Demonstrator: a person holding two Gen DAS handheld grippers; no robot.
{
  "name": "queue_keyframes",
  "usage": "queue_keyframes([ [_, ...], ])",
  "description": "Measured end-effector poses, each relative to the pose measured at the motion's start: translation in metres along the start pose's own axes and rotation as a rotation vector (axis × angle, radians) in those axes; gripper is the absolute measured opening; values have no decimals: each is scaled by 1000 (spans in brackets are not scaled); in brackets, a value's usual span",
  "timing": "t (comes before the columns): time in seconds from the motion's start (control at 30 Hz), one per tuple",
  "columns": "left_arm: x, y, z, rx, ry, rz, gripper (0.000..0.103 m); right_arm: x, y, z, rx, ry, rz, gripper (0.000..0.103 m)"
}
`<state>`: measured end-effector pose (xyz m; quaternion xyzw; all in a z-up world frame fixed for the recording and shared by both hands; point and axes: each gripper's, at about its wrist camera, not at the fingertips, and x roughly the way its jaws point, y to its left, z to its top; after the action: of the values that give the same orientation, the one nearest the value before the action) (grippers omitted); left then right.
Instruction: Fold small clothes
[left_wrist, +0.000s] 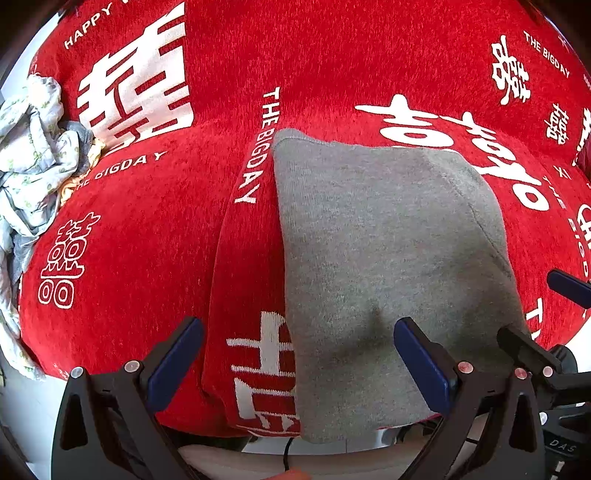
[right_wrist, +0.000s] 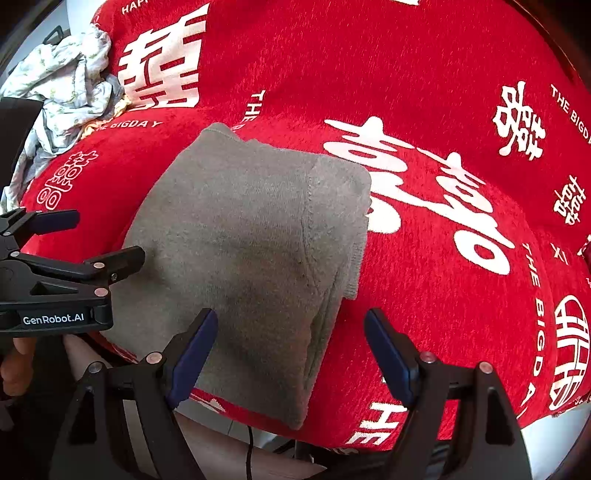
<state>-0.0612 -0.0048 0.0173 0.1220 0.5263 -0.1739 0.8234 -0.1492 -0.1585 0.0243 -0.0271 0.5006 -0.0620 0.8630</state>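
A grey knit garment (left_wrist: 388, 266) lies folded into a rough rectangle on the red cloth, its near edge hanging over the table's front; it also shows in the right wrist view (right_wrist: 251, 251). My left gripper (left_wrist: 299, 354) is open and empty, its jaws straddling the garment's near left edge. My right gripper (right_wrist: 291, 350) is open and empty, hovering over the garment's near right edge. The right gripper's fingers (left_wrist: 517, 343) show at the right of the left wrist view. The left gripper's fingers (right_wrist: 118, 258) show at the left of the right wrist view.
A red cloth (left_wrist: 332, 66) with white characters and "THE BIGDAY" lettering covers the table. A heap of pale printed clothes (left_wrist: 33, 155) lies at the far left, also in the right wrist view (right_wrist: 62, 85). The table's front edge runs just below the grippers.
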Motion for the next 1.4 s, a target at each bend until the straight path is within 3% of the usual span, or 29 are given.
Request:
queue_keyframes([
  [1.4, 10, -1, -5, 8, 48, -23, 103, 8, 11, 0, -8, 37, 8, 84],
])
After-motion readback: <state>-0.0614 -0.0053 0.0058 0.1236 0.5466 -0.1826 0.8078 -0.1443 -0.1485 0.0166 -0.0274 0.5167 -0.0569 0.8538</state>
